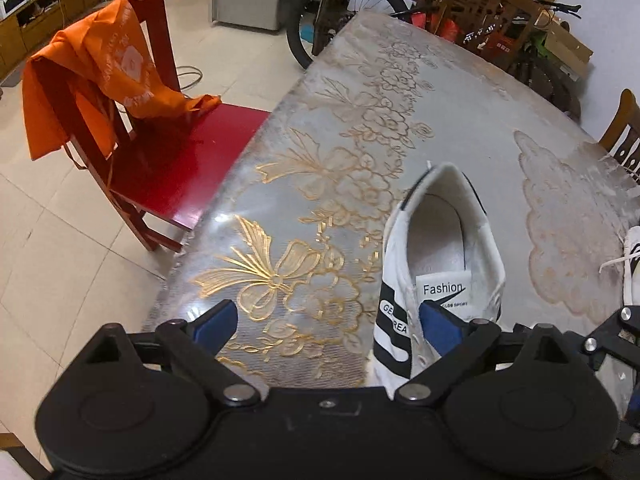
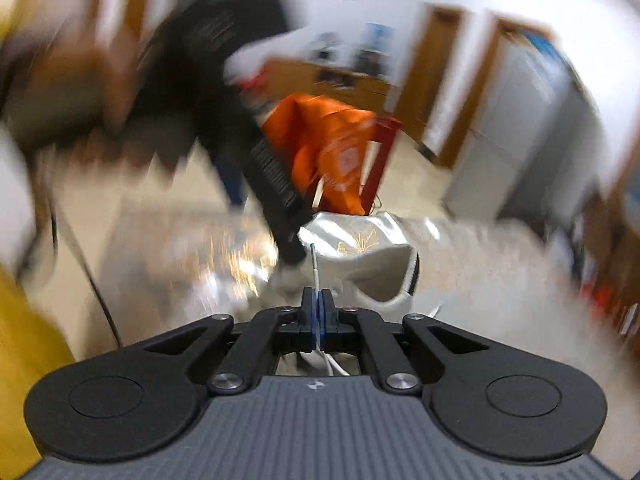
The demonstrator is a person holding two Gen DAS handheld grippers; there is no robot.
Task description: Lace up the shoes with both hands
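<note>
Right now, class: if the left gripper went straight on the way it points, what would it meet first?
Probably the table. The left gripper is open and tilted down over bare tablecloth; the white shoe sits by its right finger, off the centre line. Depth is uncertain.

The right gripper (image 2: pixel 319 306) has its jaws pressed together on a white shoelace (image 2: pixel 316 270), whose tip sticks up just beyond them. Past the shoelace lies a blurred white shoe (image 2: pixel 384 276) on the worktop (image 2: pixel 500 264); beyond the shoe hangs an orange cloth (image 2: pixel 320 152).
</note>
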